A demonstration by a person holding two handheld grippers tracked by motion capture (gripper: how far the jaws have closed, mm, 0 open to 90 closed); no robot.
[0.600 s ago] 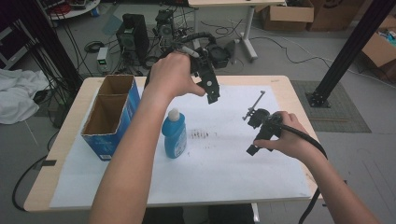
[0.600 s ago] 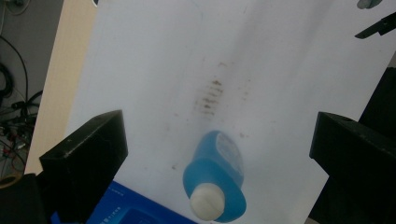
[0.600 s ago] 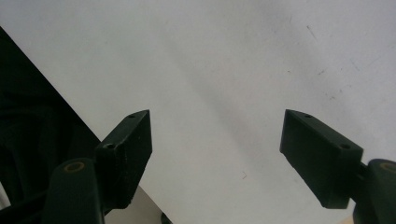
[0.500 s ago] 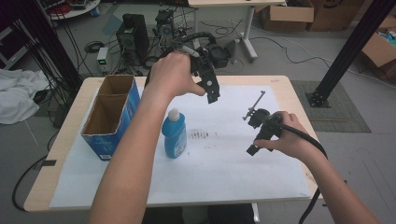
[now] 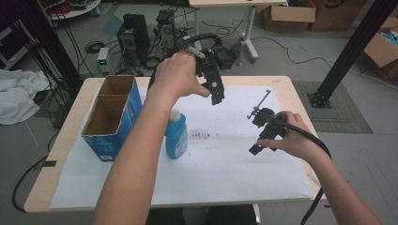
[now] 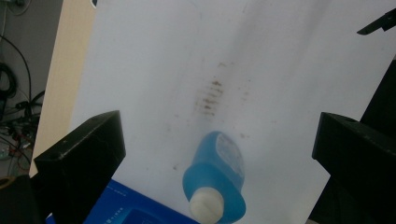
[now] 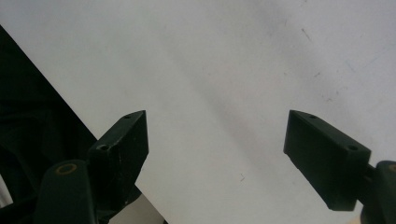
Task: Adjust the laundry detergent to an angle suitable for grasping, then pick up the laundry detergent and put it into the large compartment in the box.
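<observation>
A blue bottle (image 5: pixel 177 138) with a white cap stands upright on the white paper sheet (image 5: pixel 225 178), left of centre. My left gripper (image 5: pixel 217 96) is held up in the air above and to the right of it, jaws open and empty. In the left gripper view the bottle (image 6: pixel 217 179) sits low between the wide open jaws of my left gripper (image 6: pixel 219 133), well below them. My right gripper (image 5: pixel 256 147) hovers low over the paper at the right, tilted down. Its jaws (image 7: pixel 217 128) stand open over bare paper.
A blue cardboard box (image 5: pixel 112 119) with two open compartments stands left of the bottle. A brown smudge (image 5: pixel 202 136) marks the paper beside the bottle. The wooden table (image 5: pixel 56 154) ends close to the paper on all sides. Cables and equipment lie on the floor beyond.
</observation>
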